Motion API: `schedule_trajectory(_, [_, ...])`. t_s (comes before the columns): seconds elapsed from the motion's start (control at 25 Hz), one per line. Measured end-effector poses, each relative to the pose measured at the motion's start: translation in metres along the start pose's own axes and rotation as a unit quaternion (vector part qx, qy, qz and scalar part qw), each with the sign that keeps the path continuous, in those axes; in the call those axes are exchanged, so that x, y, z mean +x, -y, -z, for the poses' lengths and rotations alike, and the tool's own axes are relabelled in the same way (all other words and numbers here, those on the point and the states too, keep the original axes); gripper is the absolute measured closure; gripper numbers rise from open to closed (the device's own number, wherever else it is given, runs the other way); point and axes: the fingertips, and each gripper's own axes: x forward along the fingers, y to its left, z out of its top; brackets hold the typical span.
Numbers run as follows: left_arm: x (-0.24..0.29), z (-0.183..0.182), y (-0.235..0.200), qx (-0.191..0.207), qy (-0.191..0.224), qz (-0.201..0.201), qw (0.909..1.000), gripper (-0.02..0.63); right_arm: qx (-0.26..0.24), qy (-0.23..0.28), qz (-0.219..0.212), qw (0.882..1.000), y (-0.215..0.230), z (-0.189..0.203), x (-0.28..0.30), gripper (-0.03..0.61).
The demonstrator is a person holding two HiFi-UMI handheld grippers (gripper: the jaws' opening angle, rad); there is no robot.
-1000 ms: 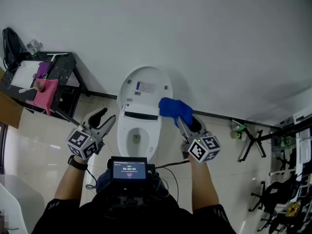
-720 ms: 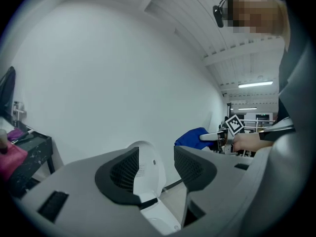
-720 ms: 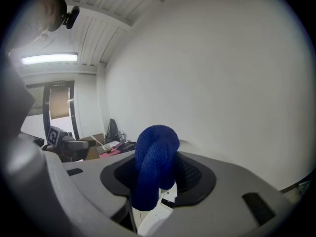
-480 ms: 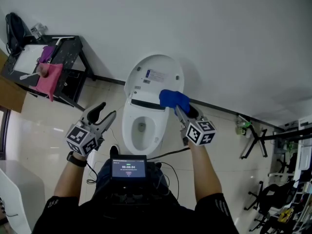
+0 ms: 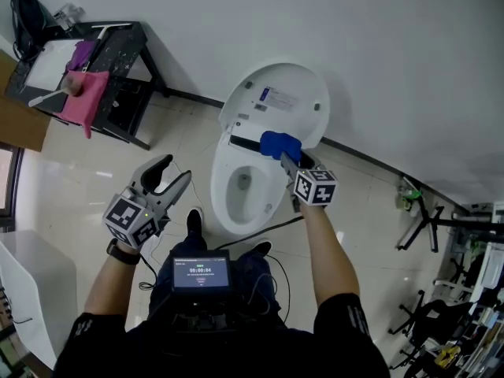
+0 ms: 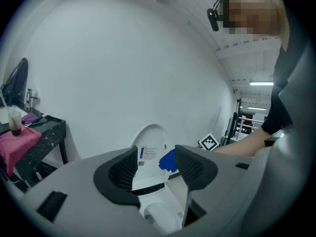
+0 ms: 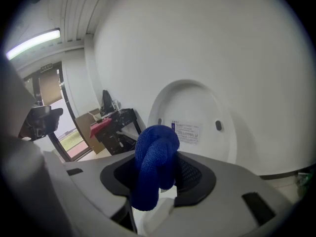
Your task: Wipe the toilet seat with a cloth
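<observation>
A white toilet (image 5: 236, 207) stands against the wall with its lid (image 5: 283, 105) raised; the lid also shows in the right gripper view (image 7: 197, 127). My right gripper (image 5: 282, 154) is shut on a bunched blue cloth (image 5: 278, 143), held over the rear right of the seat rim. In the right gripper view the blue cloth (image 7: 155, 164) fills the gap between the jaws. My left gripper (image 5: 175, 178) hangs open to the left of the bowl with nothing in it. Between its jaws, the left gripper view shows the toilet (image 6: 153, 201) and the cloth (image 6: 169, 160).
A black side table (image 5: 102, 69) with a pink towel (image 5: 85, 101) stands at the far left by the wall. A black cable (image 5: 268, 228) runs across the tiled floor beside the toilet. Stands and equipment (image 5: 425, 227) crowd the right side. A white unit (image 5: 24, 305) sits at bottom left.
The view has swung so the toilet sits further right and higher. My right gripper has carried the cloth closer to the rear of the seat. The left gripper stays open and low.
</observation>
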Motion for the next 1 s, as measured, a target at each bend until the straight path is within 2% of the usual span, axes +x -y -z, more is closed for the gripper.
schedule_trajectory(0.12, [-0.004,0.011,-0.018,-0.017,-0.001,-0.013,0.9998,0.379,0.013,-0.042,-0.003,0.999,0.000,0.040,0.042,0.385])
schedule_trajectory(0.28, [-0.004,0.017,-0.027,-0.026,-0.022,-0.014,0.9993,0.379,-0.002,-0.101,-0.003,0.995,-0.003,0.093,0.090,0.383])
schedule_trajectory(0.52, [-0.011,0.052,-0.055,-0.054,-0.034,-0.028,0.9976,0.379,-0.016,-0.176,0.014,0.984,0.002,0.167,0.157,0.383])
schedule_trajectory(0.64, [-0.014,0.069,-0.065,-0.060,-0.045,-0.036,0.9965,0.379,-0.036,-0.211,0.025,0.976,0.007,0.204,0.185,0.383])
schedule_trajectory(0.88, [-0.013,0.106,-0.079,-0.086,-0.067,-0.042,0.9932,0.379,-0.121,-0.258,0.052,0.957,0.009,0.251,0.239,0.383])
schedule_trajectory(1.0, [-0.021,0.123,-0.088,-0.099,-0.073,-0.052,0.9910,0.380,-0.121,-0.293,0.055,0.947,0.004,0.302,0.261,0.383])
